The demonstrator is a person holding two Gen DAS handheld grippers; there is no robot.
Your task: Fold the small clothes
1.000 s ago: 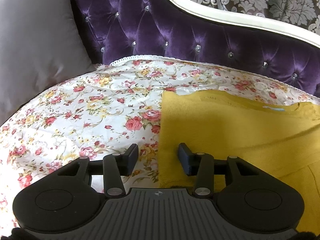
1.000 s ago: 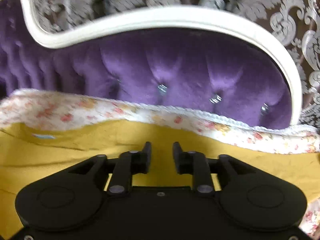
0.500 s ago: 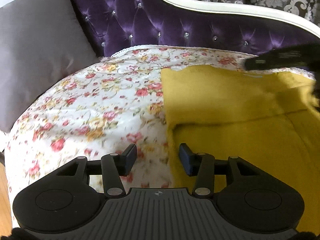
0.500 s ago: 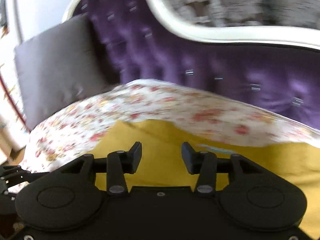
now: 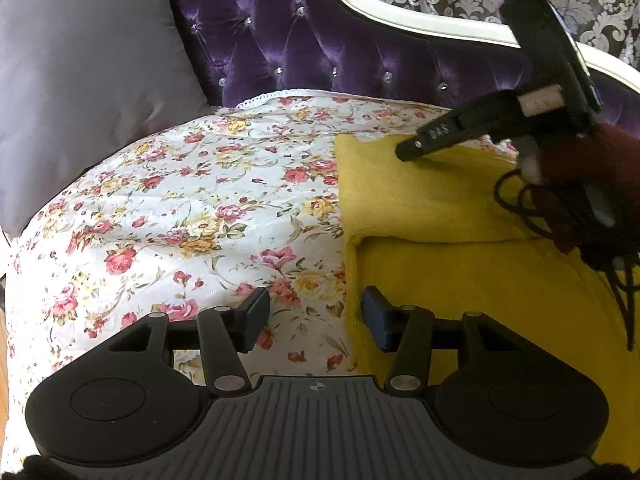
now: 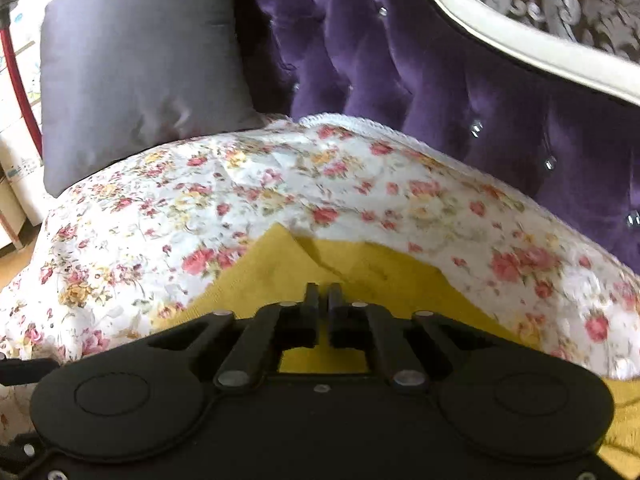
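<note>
- Yellow garment [image 5: 460,280], one piece, lies spread on the floral cover [image 5: 180,208] of the sofa, along its right part, far edge already turned over.
- Right gripper [image 6: 323,300] has its jaws nearly shut at that far-left corner; whether cloth is pinched cannot be told.
- Left gripper [image 5: 316,314] hovers at the near-left edge, jaws wide apart, empty.
- One grey cushion [image 5: 80,80] leans at the cover's left end.

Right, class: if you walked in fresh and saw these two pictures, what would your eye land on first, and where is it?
The mustard-yellow garment jumps out, spread over the right part of the floral bedspread. Behind it rises the purple tufted headboard, with a grey pillow leaning at the far left. The right tool is nearly shut over the garment's far corner, while the left tool hangs open at its near left edge.
</note>
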